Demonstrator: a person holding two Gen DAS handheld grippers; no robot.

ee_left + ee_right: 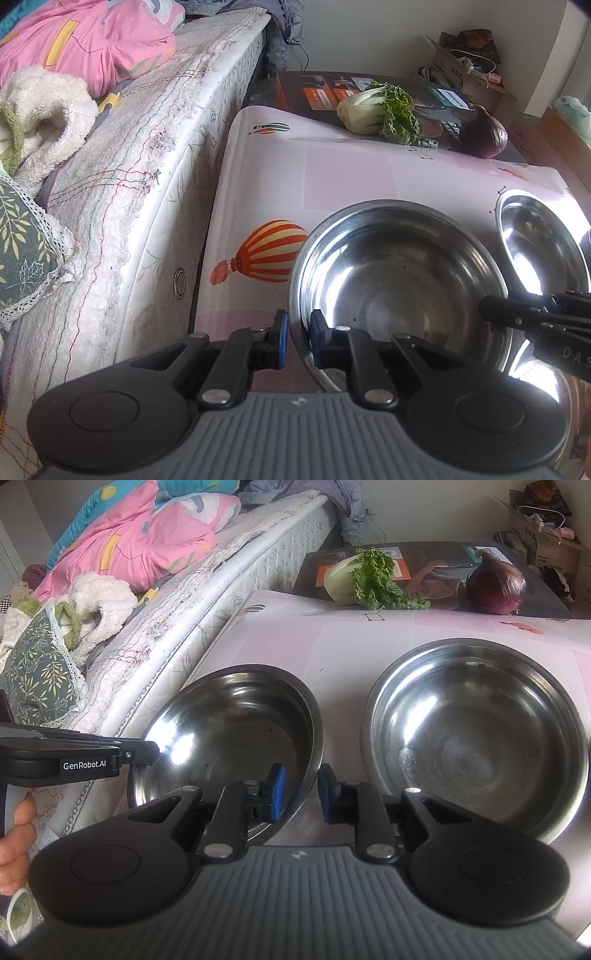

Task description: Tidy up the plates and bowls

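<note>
A steel bowl (399, 273) (229, 723) sits on the pink balloon-print table (351, 173) (343, 646). My left gripper (299, 332) is shut on its near-left rim, one blue pad outside the wall and one inside. My right gripper (301, 794) is shut on the same bowl's near-right rim, which stands between its pads. Each gripper shows in the other's view: the right gripper (487, 310) at the bowl's right side, the left gripper (147, 751) at its left side. A second steel bowl (539, 243) (476, 734) stands just to the right, empty.
A bok choy (376, 110) (365, 579) and a red onion (484, 134) (496, 587) lie on a printed box at the table's far edge. A mattress (147, 166) (229, 587) with bedding runs along the table's left side. A hand (14, 834) holds the left gripper.
</note>
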